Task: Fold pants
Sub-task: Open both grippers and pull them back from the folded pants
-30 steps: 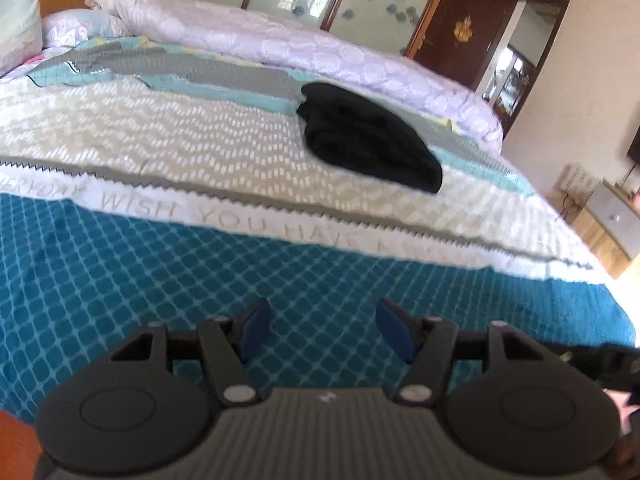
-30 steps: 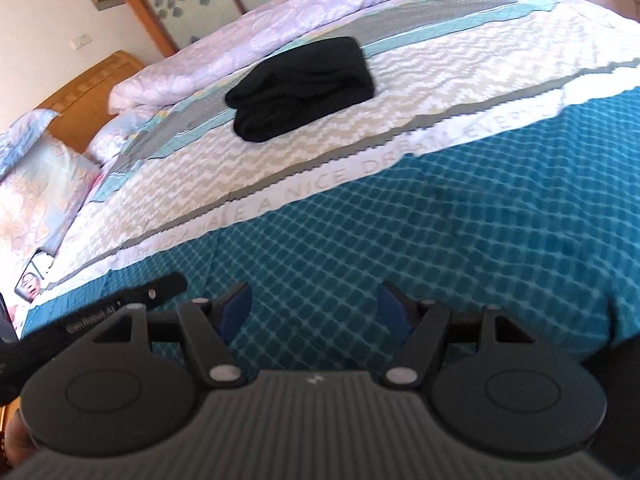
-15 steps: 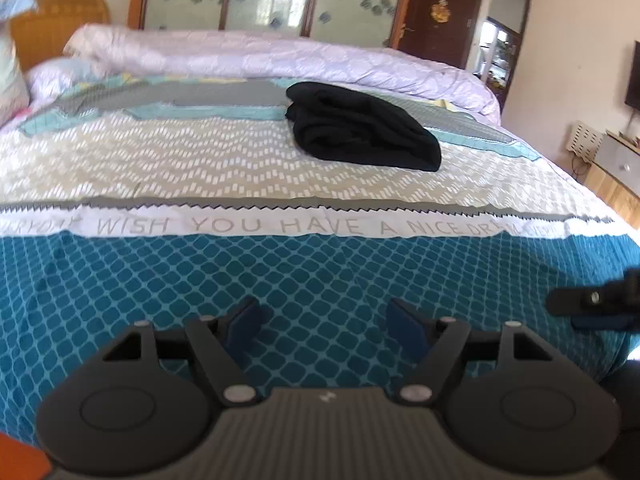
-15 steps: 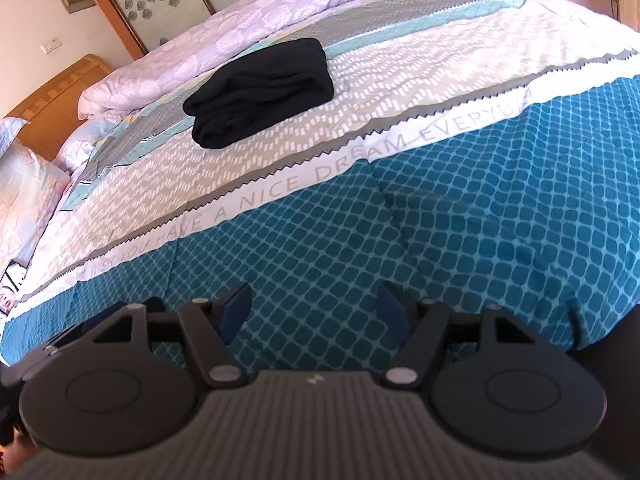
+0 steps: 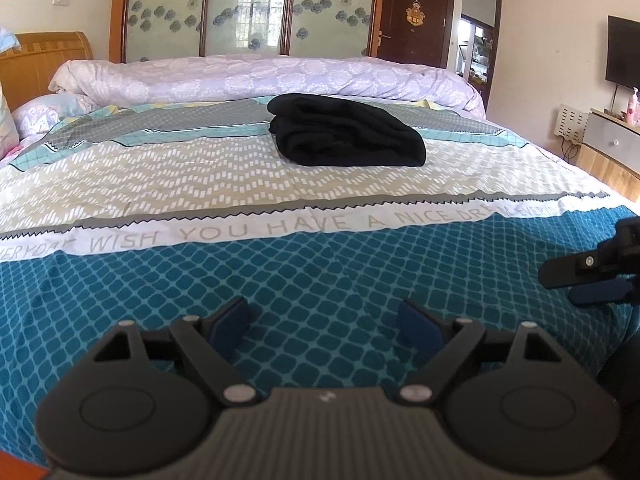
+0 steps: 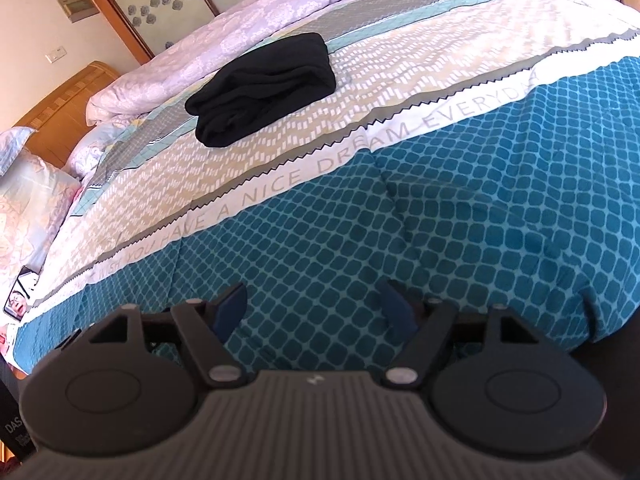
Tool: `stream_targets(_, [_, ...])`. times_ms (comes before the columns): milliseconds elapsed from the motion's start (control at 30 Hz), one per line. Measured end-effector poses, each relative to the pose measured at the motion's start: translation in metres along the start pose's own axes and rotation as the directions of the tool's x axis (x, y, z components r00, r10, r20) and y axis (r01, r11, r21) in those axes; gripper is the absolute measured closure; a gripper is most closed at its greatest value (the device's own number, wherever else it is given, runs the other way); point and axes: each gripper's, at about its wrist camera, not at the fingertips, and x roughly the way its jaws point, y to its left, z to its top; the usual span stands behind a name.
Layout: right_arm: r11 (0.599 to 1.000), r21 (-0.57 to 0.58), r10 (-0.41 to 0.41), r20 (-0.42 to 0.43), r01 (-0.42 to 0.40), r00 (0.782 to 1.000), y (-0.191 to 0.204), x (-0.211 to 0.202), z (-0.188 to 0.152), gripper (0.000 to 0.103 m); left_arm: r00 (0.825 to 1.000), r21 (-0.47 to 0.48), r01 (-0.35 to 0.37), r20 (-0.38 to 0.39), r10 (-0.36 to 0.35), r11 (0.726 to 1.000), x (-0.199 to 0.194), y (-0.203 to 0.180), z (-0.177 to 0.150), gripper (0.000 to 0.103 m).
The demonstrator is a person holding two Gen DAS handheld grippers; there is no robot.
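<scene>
Black pants (image 5: 344, 130) folded on bed (image 5: 200, 272); both tongs agape, empty

Left gripper (image 5: 322, 320) with matte black ribbed housing, small white logo at 12 o'clock, two round discs at 9 and 3 o'clock, silver screws, dark blue finger pads (image 5: 230, 317), right gripper (image 6: 312, 307) of identical build, blue pads (image 6: 229, 311)

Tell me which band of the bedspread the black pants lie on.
The black pants lie on the beige zigzag band, past the white lettered strip; the teal diamond band lies nearest both open grippers, left gripper and right gripper.
</scene>
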Motion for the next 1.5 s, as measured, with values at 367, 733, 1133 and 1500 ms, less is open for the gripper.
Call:
stream_targets(367, [1.000, -0.001, -0.002, 0.009, 0.002, 1.000, -0.001, 0.000, 0.000, 0.025, 0.998, -0.005, 0.062, -0.021, -0.062, 0.998, 0.001, 0.005, 0.000, 0.000])
stream_targets(733, [0.991, -0.114, -0.063, 0.089, 0.073, 0.994, 0.022, -0.009, 0.001, 0.028, 0.997, -0.104, -0.015, -0.072, 0.008, 0.994, -0.004, 0.017, 0.026, 0.012])
stream_targets(1133, [0.996, -0.052, -0.076, 0.046, 0.078, 0.996, 0.009, 0.004, 0.004, 0.029, 0.998, -0.050, -0.045, -0.052, 0.042, 0.998, -0.023, -0.002, 0.050, 0.020])
stream_targets(1500, [0.999, 0.000, -0.050, 0.032, 0.050, 0.998, 0.002, 0.002, 0.001, 0.028, 0.995, -0.053, -0.054, -0.092, 0.049, 0.997, -0.017, 0.001, 0.050, 0.017])
